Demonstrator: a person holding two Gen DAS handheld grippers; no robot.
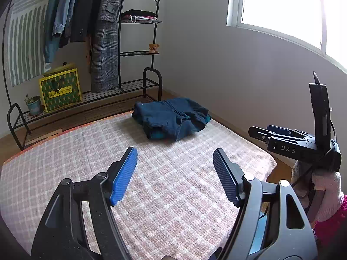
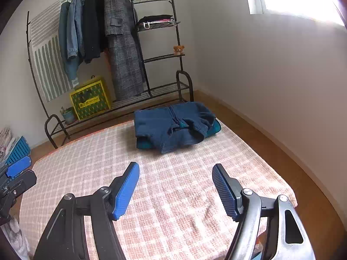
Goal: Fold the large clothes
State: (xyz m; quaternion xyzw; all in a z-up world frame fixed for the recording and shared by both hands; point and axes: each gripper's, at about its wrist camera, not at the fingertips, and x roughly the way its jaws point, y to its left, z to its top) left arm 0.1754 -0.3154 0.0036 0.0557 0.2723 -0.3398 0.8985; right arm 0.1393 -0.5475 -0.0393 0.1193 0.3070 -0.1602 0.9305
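Your 2 claws, left claw (image 1: 175, 176) and right claw (image 2: 175, 189), hang released because the blue garment (image 2: 173, 125) already lies folded on the mat (image 2: 195, 195).

What I can count from my two grippers

One folded blue garment (image 2: 175, 125) on one checked blanket (image 2: 151, 195); four hanging coats (image 2: 97, 32) upper left on one black rack (image 2: 151, 65); one teddy bear (image 2: 179, 49), one yellow-green bag (image 2: 91, 99), one potted plant (image 2: 68, 113).
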